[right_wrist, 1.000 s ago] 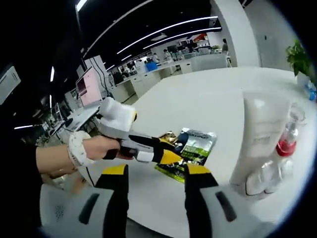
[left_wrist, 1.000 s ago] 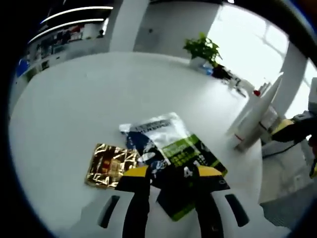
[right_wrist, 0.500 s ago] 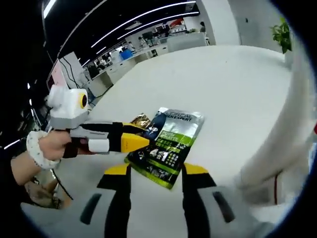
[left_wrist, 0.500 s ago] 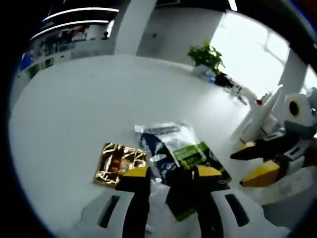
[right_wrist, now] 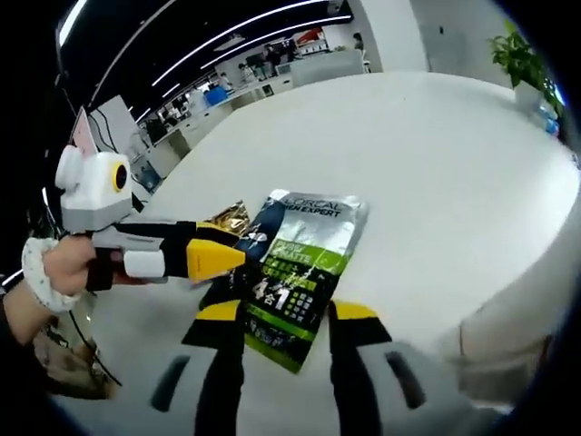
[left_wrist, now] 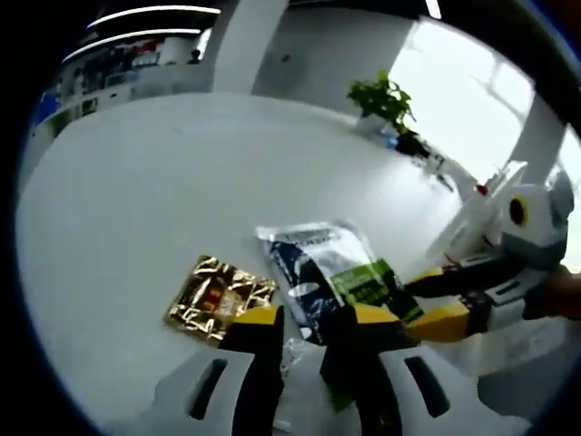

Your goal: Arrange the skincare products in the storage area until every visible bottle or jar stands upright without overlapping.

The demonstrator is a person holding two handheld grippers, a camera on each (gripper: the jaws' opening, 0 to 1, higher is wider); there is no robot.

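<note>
Lying flat on the white tabletop (right_wrist: 436,163), the green sachet (right_wrist: 295,263) touches a gold sachet (left_wrist: 216,297); left gripper (left_wrist: 313,329) and right gripper (right_wrist: 281,318) fingers apart, holding nothing.

1 green-and-silver sachet pack (right_wrist: 300,272) at center frame, 1 gold foil packet (left_wrist: 216,297) lower left, 1 white tube (left_wrist: 472,213) right, 1 potted plant (left_wrist: 383,98) up top, 2 grippers.

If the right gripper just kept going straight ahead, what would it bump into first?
Most likely the green and silver sachet lying flat on the white table. It sits right between the open jaws of the right gripper, though the height above it is hard to judge.
</note>
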